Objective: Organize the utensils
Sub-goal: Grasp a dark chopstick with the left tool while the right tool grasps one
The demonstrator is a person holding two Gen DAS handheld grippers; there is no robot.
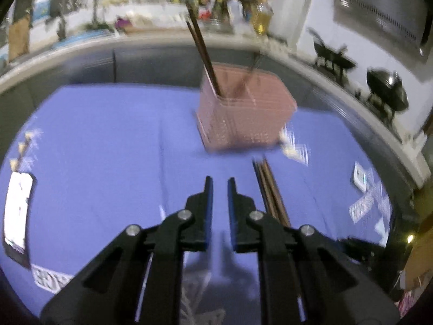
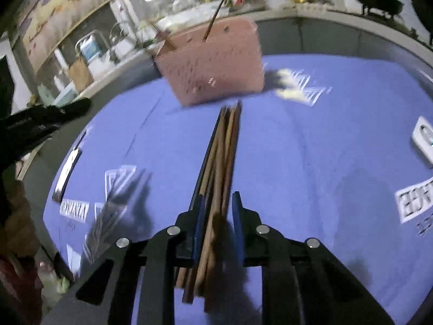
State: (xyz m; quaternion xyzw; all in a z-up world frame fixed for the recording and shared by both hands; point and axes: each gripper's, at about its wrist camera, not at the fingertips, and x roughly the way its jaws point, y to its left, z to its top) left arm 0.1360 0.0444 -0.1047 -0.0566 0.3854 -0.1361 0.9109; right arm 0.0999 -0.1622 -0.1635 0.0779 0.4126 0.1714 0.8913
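One pink perforated utensil holder (image 1: pixel 245 113) stands upright on the blue-covered desk (image 1: pixel 108 149), toward its far side. In it, two dark chopsticks (image 1: pixel 201 46) lean up and to the left from its left compartment, and at least one more blurred stick (image 1: pixel 250 74) leans in a compartment to their right; the right wrist view is too smeared to settle that count. A bundle of brown chopsticks (image 2: pixel 220 168) lies flat on the desk, its far ends near the holder's base; about four or five sticks show, though blur keeps the number uncertain. The left tool (image 1: pixel 219 181) hovers over bare blue cloth just left of that bundle, its two blue-padded fingers nearly together with only a narrow slit between them and nothing in it. The right tool (image 2: pixel 217 197) is over the bundle's near part, its fingers slightly apart with the sticks running between them; whether the pads press on the wood cannot be told. Nothing lies between the bundle and the holder. White printed patches (image 2: pixel 297 86) mark the cloth, a white card (image 1: pixel 17 208) lies at the desk's left edge, and a cluttered kitchen counter (image 1: pixel 151 21) with bottles runs behind.
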